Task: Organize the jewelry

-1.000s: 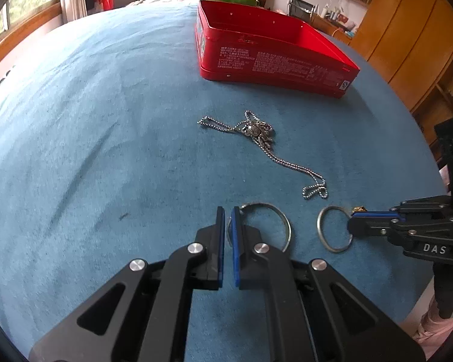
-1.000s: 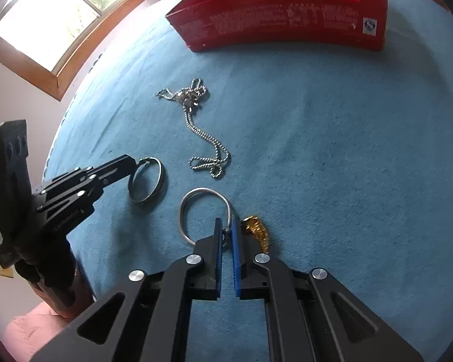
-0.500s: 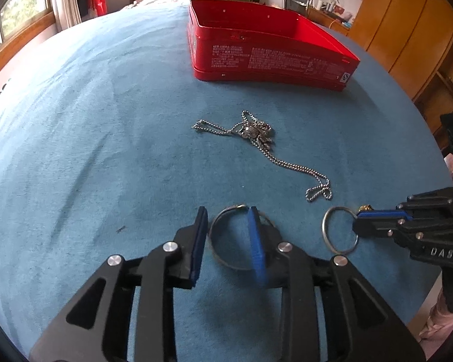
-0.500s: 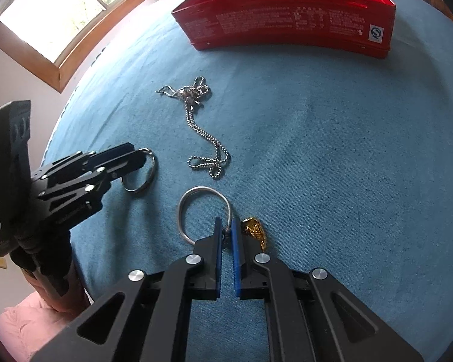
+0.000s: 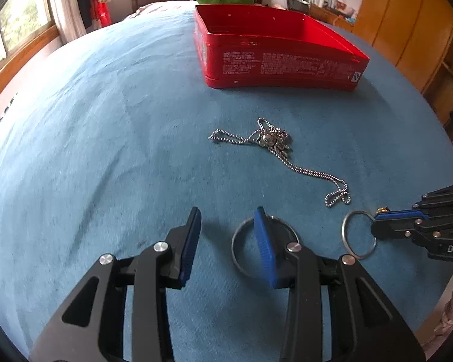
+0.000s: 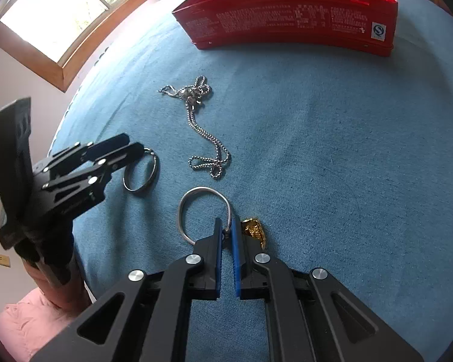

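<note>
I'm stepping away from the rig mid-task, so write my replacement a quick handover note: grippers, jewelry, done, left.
Left gripper: open, its right finger inside the dark bangle lying on the blue cloth; nothing gripped.
Right gripper: shut on the silver bangle, low over the cloth; a gold piece lies right beside its right finger.
Chain necklace: loose on the cloth, between the grippers and the red tin.
Done: nothing visible inside the tin.
Left: move both bangles, the necklace and the gold piece into the tin.
</note>
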Available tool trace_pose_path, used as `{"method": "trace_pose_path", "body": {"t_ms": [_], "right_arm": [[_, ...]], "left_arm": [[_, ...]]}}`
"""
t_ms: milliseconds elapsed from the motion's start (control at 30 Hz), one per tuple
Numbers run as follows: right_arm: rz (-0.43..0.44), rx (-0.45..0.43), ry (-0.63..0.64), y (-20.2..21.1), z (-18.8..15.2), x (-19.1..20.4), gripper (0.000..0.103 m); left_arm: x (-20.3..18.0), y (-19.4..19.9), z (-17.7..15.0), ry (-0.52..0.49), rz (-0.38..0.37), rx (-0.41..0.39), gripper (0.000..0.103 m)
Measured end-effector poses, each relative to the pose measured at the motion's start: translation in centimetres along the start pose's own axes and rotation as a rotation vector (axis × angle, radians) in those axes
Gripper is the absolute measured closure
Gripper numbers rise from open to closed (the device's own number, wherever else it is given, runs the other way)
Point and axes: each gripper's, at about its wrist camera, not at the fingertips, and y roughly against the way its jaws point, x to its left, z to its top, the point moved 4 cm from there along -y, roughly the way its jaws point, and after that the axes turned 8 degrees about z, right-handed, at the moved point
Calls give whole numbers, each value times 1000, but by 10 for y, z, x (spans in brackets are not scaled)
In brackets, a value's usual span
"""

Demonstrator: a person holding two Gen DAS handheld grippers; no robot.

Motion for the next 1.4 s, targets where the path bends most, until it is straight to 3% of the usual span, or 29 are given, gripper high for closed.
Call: {"method": "trace_pose_path", "body": {"t_ms": [100,233,433,667,767,900,1400], "right_arm": [[12,2,-8,1,-1,-1,97],[12,5,-6,1,-1,-1,97],[10,10,-11,1,2,-1,97],[0,8,-9,-1,3,3,95],[-2,6,-7,-2,3,4,95],[-1,6,-8,-3,4,5,95],[15,-84,36,21,9,6,98]], "left_arm": [[-5,-3,6,-72,-15,-1,66],[-6,-7,8,-106,-43,19,58],[7,-4,0,-9,-93,56,46],[6,-2,-16,31,-53,99,49],[2,-3,-19,25,1,102,69],[-5,-3,-20,19,-5,102,102],[9,18,-15,82,-31,33,102]]}}
